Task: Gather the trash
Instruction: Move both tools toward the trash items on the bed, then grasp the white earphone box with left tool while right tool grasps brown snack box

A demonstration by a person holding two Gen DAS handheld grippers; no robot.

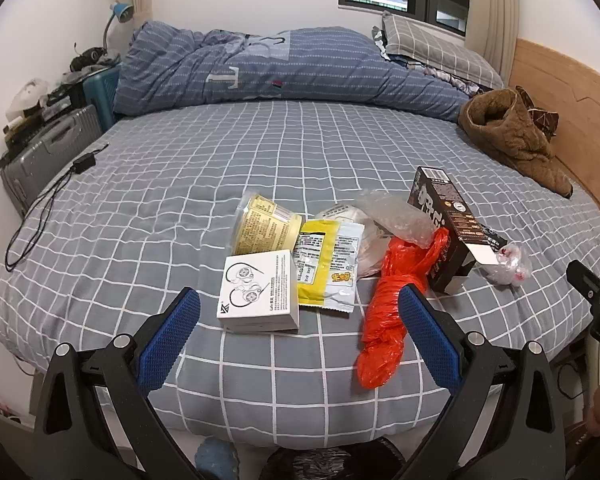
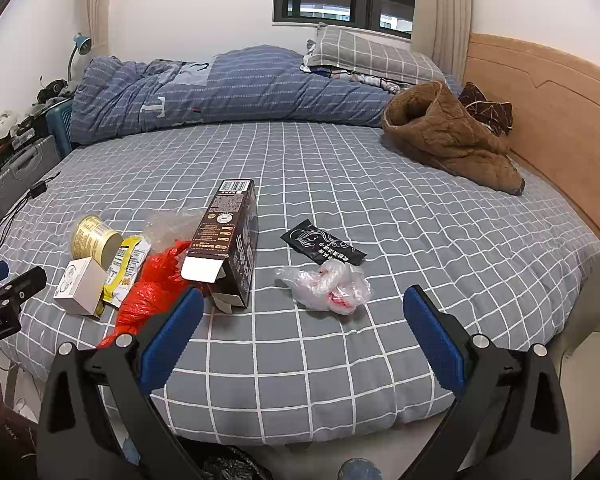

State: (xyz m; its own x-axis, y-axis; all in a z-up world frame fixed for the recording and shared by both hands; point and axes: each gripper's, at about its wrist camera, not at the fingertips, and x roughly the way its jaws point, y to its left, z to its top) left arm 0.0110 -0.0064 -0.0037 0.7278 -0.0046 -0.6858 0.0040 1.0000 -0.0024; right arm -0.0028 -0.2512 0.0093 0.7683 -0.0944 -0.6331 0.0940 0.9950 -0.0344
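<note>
Two wide-open, empty grippers, left gripper (image 1: pixel 300 300) and right gripper (image 2: pixel 302 300), above bed (image 2: pixel 380 208).

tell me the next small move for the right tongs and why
Probably ease the right tongs forward and down over the crumpled clear plastic bag. They are open and empty, and the bag lies just ahead between them, apart from the dark carton, so it looks the easiest first pick.
</note>
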